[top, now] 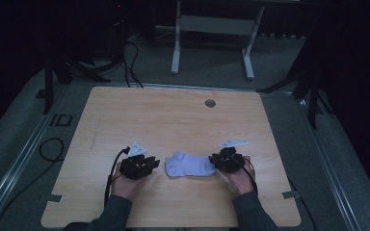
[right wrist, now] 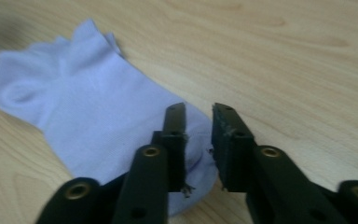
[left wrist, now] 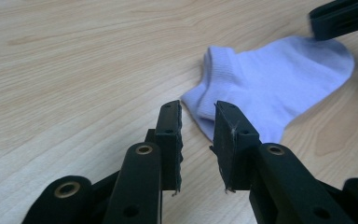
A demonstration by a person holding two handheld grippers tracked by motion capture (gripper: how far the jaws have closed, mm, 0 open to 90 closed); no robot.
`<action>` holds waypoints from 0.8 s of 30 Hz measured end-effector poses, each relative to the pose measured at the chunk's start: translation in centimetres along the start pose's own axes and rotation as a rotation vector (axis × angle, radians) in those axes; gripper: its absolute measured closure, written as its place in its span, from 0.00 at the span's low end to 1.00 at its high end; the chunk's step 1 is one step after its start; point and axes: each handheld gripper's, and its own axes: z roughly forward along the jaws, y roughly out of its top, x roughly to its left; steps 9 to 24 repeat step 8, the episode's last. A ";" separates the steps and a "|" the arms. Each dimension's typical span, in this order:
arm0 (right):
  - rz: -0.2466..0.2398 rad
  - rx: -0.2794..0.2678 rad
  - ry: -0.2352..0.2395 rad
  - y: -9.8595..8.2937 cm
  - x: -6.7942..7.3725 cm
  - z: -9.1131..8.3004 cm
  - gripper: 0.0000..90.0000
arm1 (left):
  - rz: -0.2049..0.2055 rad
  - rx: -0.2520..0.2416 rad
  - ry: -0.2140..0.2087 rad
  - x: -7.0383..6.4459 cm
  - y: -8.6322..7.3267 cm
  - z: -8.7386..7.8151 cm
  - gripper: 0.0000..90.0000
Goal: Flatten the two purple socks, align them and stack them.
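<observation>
A soft, pale lilac ankle sock (left wrist: 279,79) with a ribbed cuff lies flat on the wood-grain table (top: 173,120), between the left gripper (left wrist: 198,116) and right gripper (right wrist: 198,116); both stand slightly open, holding nothing.

A sock (top: 189,164) is showing pale lavender, plain and unpatterned, with fine ribbing at its cuff, lying toward the near edge of the tabletop. The tabletop (top: 173,115) is showing light wood grain in tan streaks, with a small grey round cap (top: 210,103) near its far edge. The left gripper (left wrist: 198,122) and the right gripper (right wrist: 199,120) are showing matte black with brass-coloured rivets. The floor (top: 24,139) around is showing dull grey-green.
</observation>
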 end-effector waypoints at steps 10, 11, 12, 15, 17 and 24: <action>0.031 -0.048 -0.010 -0.4 -1.0 -1.7 0.71 | -0.004 0.003 0.038 0.7 0.0 -0.1 0.77; 0.031 -0.048 -0.010 -0.4 -1.0 -1.7 0.71 | -0.004 0.003 0.038 0.7 0.0 -0.1 0.77; 0.031 -0.048 -0.010 -0.4 -1.0 -1.7 0.71 | -0.004 0.003 0.038 0.7 0.0 -0.1 0.77; 0.031 -0.048 -0.010 -0.4 -1.0 -1.7 0.71 | -0.004 0.003 0.038 0.7 0.0 -0.1 0.77; 0.031 -0.048 -0.010 -0.4 -1.0 -1.7 0.71 | -0.004 0.003 0.038 0.7 0.0 -0.1 0.77; 0.031 -0.048 -0.010 -0.4 -1.0 -1.7 0.71 | -0.004 0.003 0.038 0.7 0.0 -0.1 0.77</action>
